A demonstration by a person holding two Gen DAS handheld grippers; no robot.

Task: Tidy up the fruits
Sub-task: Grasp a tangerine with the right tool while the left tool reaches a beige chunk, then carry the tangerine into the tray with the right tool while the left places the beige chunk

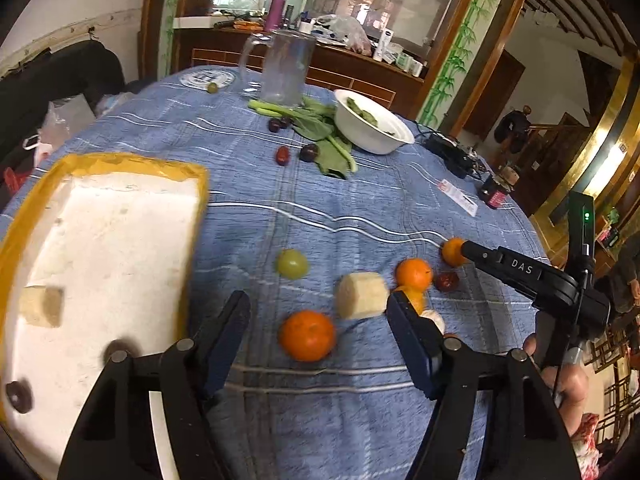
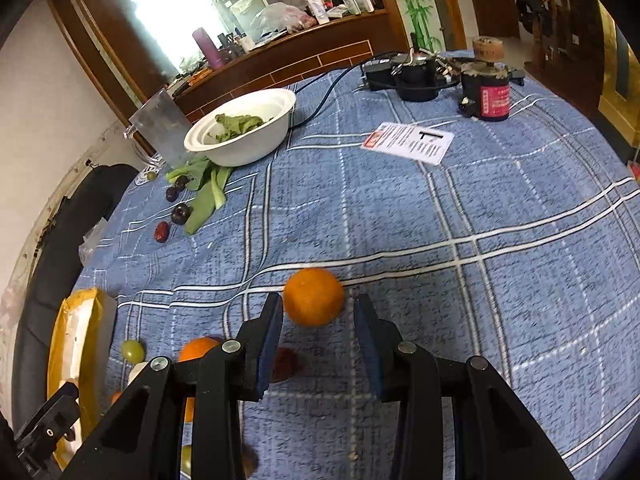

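Orange round tangerine lies on the worktop just ahead of the right gripper, jaws apart, untouched. Judgement: advance until both pads flank its widest part, then close gently.

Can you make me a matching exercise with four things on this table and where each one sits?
Things:
1. banana piece
2. greens
3. left gripper
4. right gripper

Places:
A. in the white bowl
B. in the foam tray
C. around the far orange
D. over the near orange

Pairs: 1-B, 2-A, 3-D, 4-C
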